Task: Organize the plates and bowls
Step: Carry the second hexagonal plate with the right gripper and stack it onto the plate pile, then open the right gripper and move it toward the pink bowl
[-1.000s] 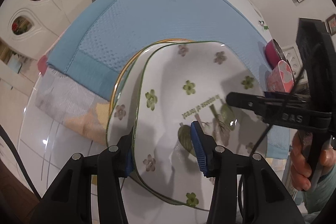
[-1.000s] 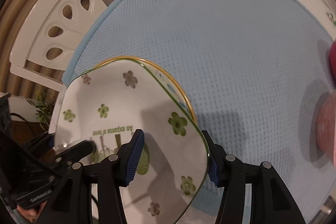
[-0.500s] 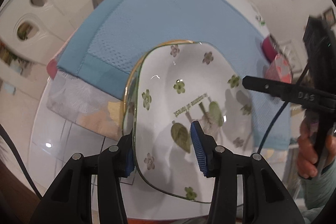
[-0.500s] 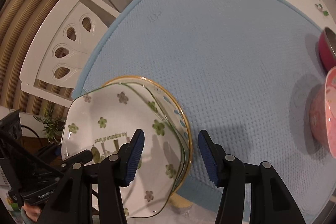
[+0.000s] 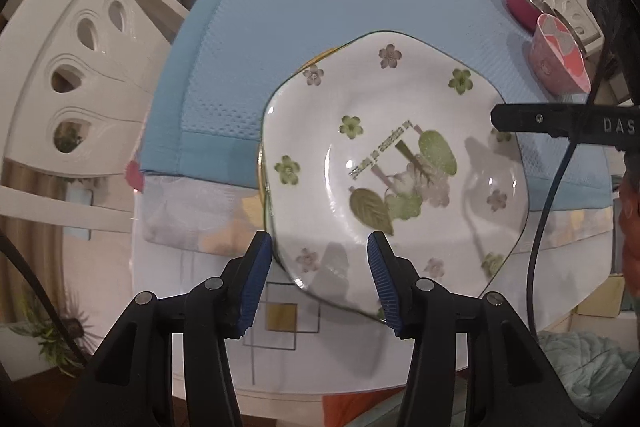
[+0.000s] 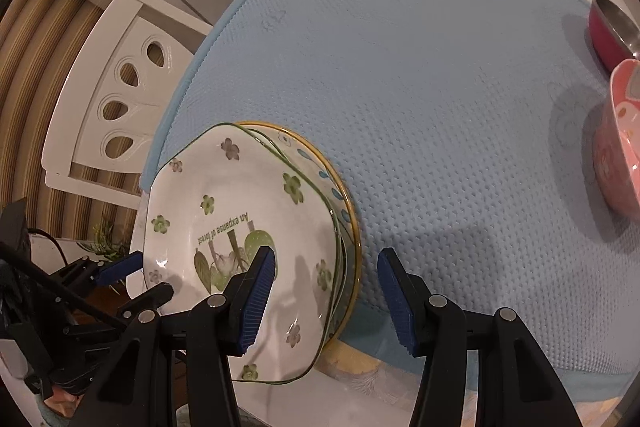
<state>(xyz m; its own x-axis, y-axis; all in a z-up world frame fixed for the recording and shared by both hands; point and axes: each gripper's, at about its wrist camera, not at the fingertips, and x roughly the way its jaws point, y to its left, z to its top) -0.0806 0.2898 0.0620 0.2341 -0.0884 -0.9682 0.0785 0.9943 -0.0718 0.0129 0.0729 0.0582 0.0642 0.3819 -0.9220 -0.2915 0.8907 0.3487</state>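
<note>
On the blue mat point(image 6: 420, 87), at its 7 o'clock corner, sits the flowered plate point(image 6: 248, 211) atop a yellow-rimmed plate point(image 6: 344, 203). The left hand-held gripper point(image 5: 320, 267) is opening around the flowered plate's edge. The right hand-held gripper point(image 6: 326, 283) is spread, holding nothing. A pink bowl point(image 6: 620, 143) sits at 3 o'clock.

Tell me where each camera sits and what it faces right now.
Left wrist: on the left hand-held gripper, looking steeply down at the white flower-printed plate; its jaws are opening astride the rim.
Right wrist: on the right hand-held gripper, looking down over the blue textured mat.
Shared: plate, mat, pink bowl.
</note>
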